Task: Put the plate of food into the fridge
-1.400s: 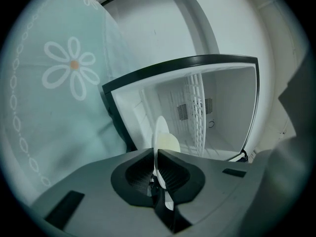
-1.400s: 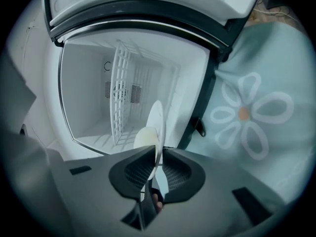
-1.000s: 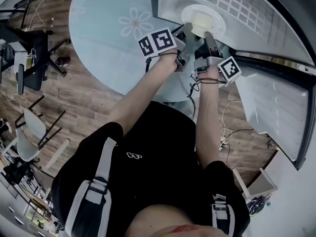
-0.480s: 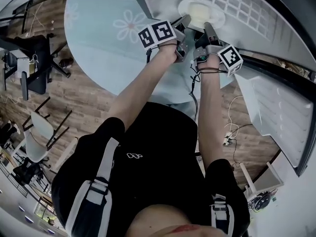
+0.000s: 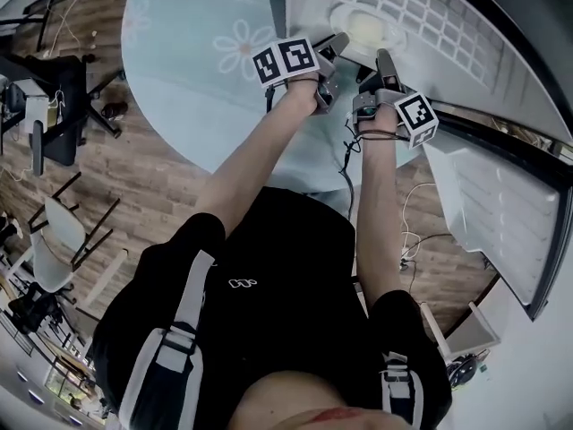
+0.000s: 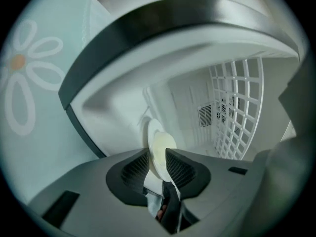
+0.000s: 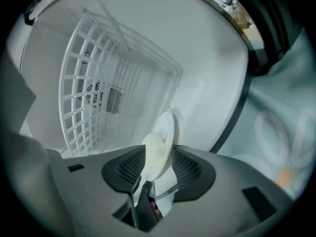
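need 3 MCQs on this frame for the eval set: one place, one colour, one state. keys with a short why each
1. Where is the plate?
A) on the round table
B) inside the fridge
C) on the wooden floor

2. What colour is the plate?
A) black
B) red
C) white

3. How is the fridge door?
A) shut
B) swung open
C) taken off

Key:
1 B: the plate lies within the fridge's white walls, next to the wire rack.
2 C: its rim is white, with pale food on it.
3 B: the door stands swung out to the right in the head view, leaving the compartment open.
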